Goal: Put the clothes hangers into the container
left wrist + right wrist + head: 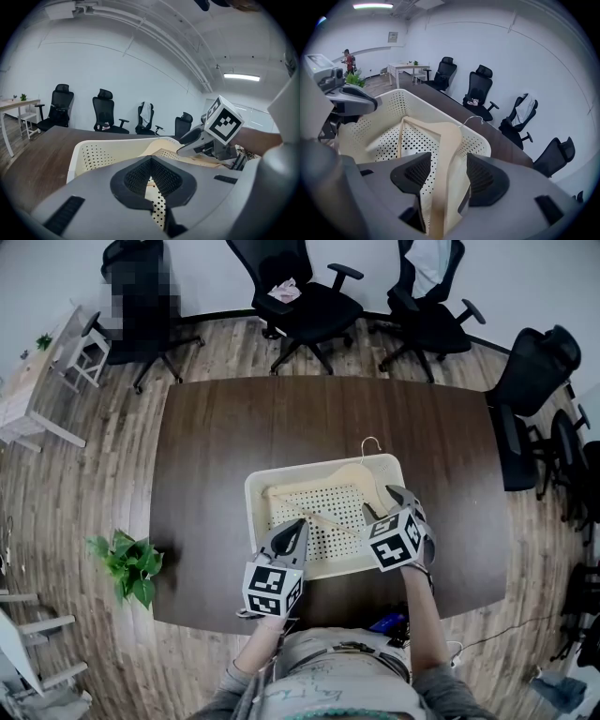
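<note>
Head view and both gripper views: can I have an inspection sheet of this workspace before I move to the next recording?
Surface: dark wooden table.
Job's things: cream perforated basket near the front edge; one wooden hanger inside it, its metal hook sticking past the far rim.
Clutter: small blue item by the person's waist, too unclear to identify.
Tools: left tool shut, empty, at the basket's near rim; right tool has its jaws apart around the hanger's arm.
Cables: thin cable on the floor, right.
Surroundings: black office chairs, potted plant, white desk.
</note>
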Demonstrator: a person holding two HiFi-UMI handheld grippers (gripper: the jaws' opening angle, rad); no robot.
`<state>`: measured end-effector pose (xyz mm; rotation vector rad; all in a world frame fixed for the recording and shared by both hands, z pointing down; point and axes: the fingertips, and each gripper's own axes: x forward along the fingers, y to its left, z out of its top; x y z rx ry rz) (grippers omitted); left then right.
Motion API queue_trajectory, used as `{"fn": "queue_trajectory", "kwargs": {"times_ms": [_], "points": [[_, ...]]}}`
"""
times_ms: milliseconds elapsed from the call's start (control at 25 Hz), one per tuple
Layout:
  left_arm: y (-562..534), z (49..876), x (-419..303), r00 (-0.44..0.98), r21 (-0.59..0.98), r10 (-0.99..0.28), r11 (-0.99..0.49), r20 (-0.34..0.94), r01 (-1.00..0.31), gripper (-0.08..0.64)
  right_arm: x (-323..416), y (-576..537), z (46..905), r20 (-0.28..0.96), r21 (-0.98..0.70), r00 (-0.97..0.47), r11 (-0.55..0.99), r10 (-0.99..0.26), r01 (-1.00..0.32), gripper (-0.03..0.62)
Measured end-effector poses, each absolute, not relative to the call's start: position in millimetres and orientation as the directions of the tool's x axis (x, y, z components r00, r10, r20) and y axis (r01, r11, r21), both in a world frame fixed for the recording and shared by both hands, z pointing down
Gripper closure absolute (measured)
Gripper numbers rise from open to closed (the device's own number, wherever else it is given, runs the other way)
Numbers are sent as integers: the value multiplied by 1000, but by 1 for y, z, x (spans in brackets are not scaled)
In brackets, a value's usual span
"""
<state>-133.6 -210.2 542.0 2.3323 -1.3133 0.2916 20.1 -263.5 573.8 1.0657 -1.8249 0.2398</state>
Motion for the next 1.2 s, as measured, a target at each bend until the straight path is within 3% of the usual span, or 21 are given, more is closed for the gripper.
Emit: {"fn": "queue_trajectory", "kwargs": {"times_ms": [480, 680, 1200], "points": [[-210, 543, -134, 520, 260, -755, -451, 400, -854, 549, 23, -256, 556, 778, 223, -210, 572, -592, -789, 354], [-208, 542, -131, 525, 258, -749, -458, 404, -851, 549, 28, -254, 551, 768, 231, -205, 560, -607, -795, 468], [-202, 536, -121, 535, 247, -745, -474, 399, -845, 549, 34, -242, 558, 787, 224, -200, 571, -584, -789, 549]]}}
